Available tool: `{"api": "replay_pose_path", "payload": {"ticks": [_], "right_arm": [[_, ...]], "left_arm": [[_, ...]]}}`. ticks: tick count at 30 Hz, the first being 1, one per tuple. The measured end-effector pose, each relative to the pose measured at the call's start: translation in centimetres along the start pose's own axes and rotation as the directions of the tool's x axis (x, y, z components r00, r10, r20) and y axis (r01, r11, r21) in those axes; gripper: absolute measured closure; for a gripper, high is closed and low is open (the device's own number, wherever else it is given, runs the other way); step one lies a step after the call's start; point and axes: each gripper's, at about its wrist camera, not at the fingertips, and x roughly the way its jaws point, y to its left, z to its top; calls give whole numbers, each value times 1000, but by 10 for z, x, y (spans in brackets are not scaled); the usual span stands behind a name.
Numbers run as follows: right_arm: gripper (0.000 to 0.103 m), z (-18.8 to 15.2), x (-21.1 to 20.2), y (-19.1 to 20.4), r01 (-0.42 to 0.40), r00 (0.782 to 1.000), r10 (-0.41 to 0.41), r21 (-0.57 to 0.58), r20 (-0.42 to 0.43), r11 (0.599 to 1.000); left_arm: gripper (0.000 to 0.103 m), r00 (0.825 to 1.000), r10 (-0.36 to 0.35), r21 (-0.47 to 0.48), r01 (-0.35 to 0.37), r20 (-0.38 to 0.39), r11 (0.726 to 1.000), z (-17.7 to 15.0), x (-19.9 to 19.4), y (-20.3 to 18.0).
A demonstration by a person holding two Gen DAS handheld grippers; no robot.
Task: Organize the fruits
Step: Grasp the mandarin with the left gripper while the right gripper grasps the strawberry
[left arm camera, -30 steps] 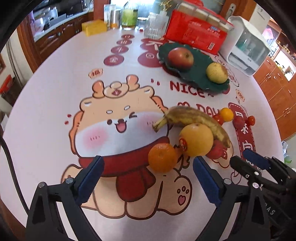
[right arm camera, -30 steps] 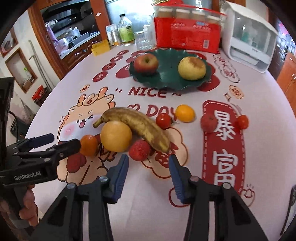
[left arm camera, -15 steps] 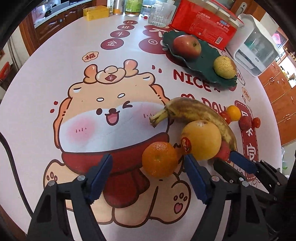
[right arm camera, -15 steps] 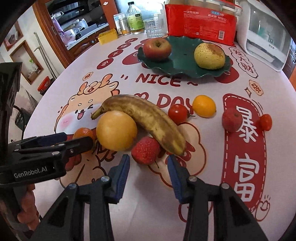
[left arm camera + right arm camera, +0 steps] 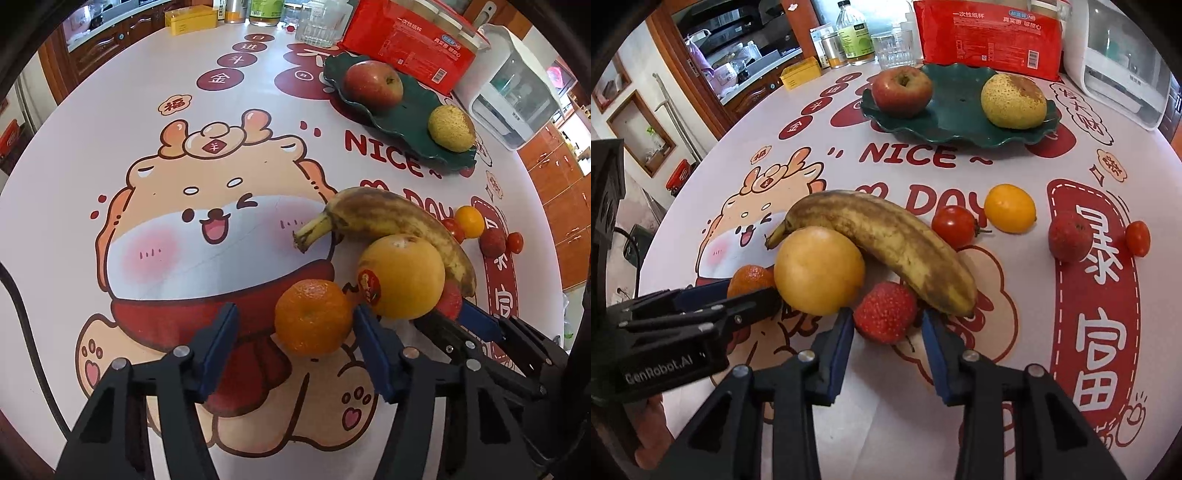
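1. While both tools drop onto the fruit pile at the near edge of the bench (image 5: 59, 155), the left tool (image 5: 295, 332) has just been closing around the mandarin (image 5: 313, 316). Its right pad looks to be touching the peel, but the left pad stands clear, so nothing is gripped yet. A one-sided shove could roll the mandarin left across the cartoon print.

2. Trouble beside it: the big orange (image 5: 402, 276) sits touching the mandarin on its right, and the left tool's right finger is wedged into that seam. Closing further may nudge the orange and set it rolling.

3. Over on the right tool (image 5: 887, 328), the jaws have just been closing either side of the strawberry (image 5: 885, 312), pads just beside it, not clearly pressing. Soft fruit, I reckon; squeeze hard and it bruises.

4. Tight quarters! The banana (image 5: 882, 242) arches over the strawberry's far side, its tip just above the right pad. Lifting could snag that tip and drag the banana along.

5. Both tools work close together, the left one's body lying just left of the right one's fingers; lifting together risks a clash.

6. Ahead, the green plate (image 5: 960, 125) on the far side already carries an apple (image 5: 902, 88) and a pear (image 5: 1014, 100); a hasty drop could roll off its wavy rim.
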Motion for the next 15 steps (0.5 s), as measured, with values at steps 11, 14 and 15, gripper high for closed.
{"api": "replay_pose_path", "payload": {"ticks": [11, 14, 15], "right_arm": [[71, -5, -9, 2, -2, 1000, 2, -3, 27, 1000], [71, -9, -15, 3, -1, 1000, 1, -4, 30, 1000], [71, -11, -17, 3, 0, 1000, 1, -2, 30, 1000]], "left_arm": [[66, 1000, -19, 18, 19, 3, 1000, -5, -3, -4], [66, 1000, -21, 16, 21, -6, 1000, -7, -6, -2], [66, 1000, -21, 18, 21, -6, 1000, -9, -8, -1]]}}
